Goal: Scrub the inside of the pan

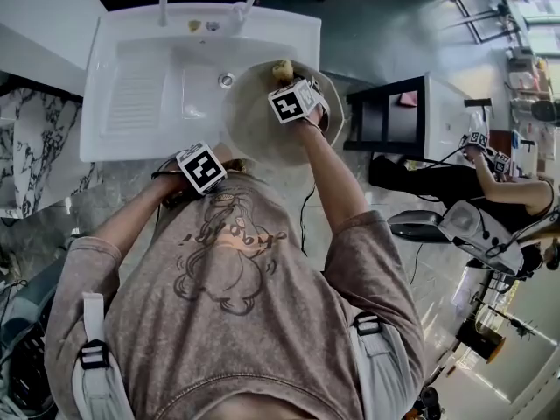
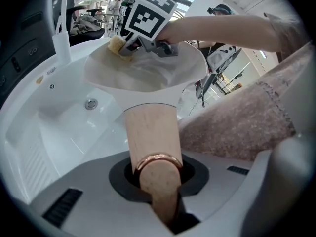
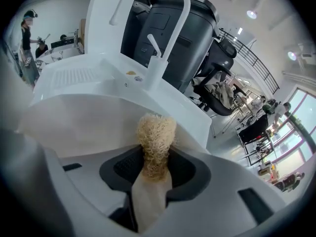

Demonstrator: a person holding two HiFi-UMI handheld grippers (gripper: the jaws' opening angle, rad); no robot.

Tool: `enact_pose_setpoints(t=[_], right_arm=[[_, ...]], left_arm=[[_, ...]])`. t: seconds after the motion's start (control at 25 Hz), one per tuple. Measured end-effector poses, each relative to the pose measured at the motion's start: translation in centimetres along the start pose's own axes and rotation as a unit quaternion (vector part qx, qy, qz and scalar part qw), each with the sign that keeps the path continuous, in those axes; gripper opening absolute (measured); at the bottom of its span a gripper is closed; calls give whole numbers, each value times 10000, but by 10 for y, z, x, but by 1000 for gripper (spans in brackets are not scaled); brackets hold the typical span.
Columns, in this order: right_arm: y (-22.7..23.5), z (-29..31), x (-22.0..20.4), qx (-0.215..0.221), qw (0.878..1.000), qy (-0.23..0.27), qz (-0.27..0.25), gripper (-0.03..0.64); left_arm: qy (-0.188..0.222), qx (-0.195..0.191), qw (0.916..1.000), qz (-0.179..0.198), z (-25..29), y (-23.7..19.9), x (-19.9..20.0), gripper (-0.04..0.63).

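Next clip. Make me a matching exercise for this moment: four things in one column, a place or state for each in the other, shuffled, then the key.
Things
1. pale wooden pan handle with copper ring
2. beige fibrous scrubbing pad
3. white curved tap
4. round metal drain

Places or states
A. stands at the back edge of the white sink
B. clamped in the left claw
C. set in the basin floor
D. clamped in the right claw

Pairs: 1-B, 2-D, 3-A, 4-C
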State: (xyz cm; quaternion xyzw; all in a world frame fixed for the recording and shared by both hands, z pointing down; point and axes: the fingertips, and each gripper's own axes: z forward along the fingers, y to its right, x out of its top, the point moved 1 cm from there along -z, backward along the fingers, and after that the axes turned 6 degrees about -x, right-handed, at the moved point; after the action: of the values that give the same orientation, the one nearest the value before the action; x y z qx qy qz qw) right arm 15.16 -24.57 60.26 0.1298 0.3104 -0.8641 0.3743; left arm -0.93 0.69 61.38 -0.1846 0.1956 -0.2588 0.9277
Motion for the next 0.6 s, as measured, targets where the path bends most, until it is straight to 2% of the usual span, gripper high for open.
enact_pose_setpoints(t=[0.12, 0.24, 0.32, 0.48, 0.6], right_arm=[[8, -5, -5, -143, 9992, -200, -308, 158], [19, -14, -12, -249, 9944, -436, -930, 158], [22, -17, -14, -170, 9912, -476, -1219, 158], [23, -18, -17, 120, 9893, -501, -1366, 156], [22, -18, -23, 282, 9827, -616, -1726, 156]], left_arm=[[-3, -14, 10000, -10, -1, 1, 1, 77], [-4, -15, 10000, -37, -2, 0, 0, 77], [-17, -20, 10000, -72, -3, -1, -2, 77], [-26, -41, 10000, -30, 0, -2, 0, 77], [-24, -72, 10000, -62, 0, -2, 0, 77]])
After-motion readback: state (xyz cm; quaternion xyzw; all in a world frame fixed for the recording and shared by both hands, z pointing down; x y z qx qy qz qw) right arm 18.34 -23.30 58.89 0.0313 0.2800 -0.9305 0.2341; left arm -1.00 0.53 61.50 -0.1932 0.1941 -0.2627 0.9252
